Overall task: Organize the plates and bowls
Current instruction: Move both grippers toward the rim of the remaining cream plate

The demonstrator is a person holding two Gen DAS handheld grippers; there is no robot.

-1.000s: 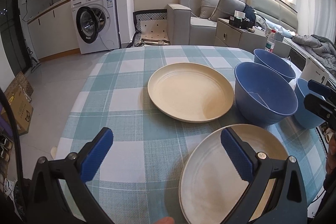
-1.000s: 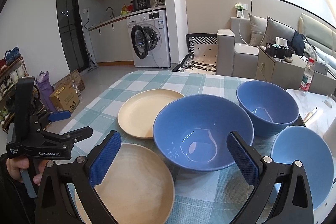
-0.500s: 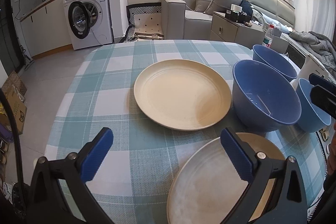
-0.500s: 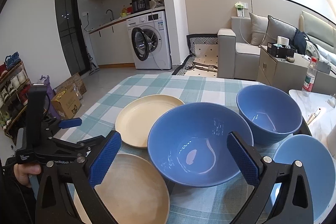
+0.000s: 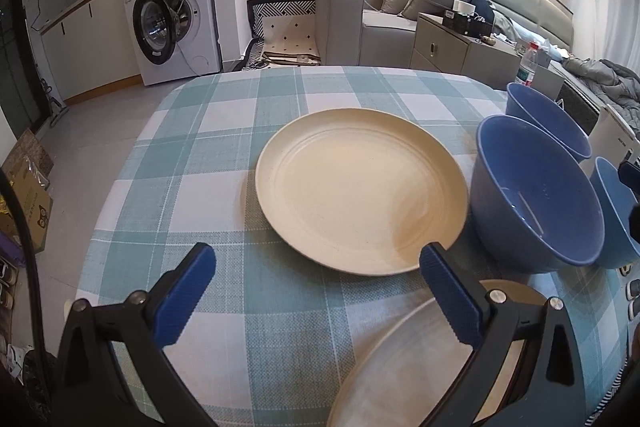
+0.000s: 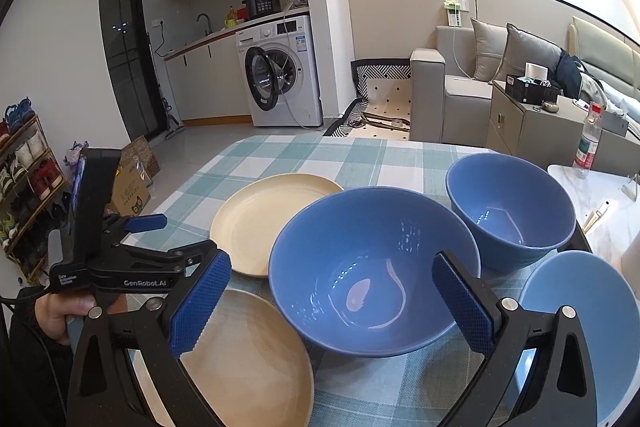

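Left wrist view: my left gripper (image 5: 316, 291), spread, faces the far cream plate (image 5: 360, 189) for stacking. My right gripper (image 6: 332, 297), spread, frames the large blue bowl (image 6: 372, 267).

Both grippers hover with their 2 blue-padded fingers spread wide, holding nothing: the left gripper (image 5: 316, 291) low at the near left, the right gripper (image 6: 332, 303) near right.

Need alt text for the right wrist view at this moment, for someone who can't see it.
The open right tool frames a large blue bowl on a teal checked tablecloth, with two more blue bowls to its right and two cream plates to its left. The left tool, also open, hovers at far left.
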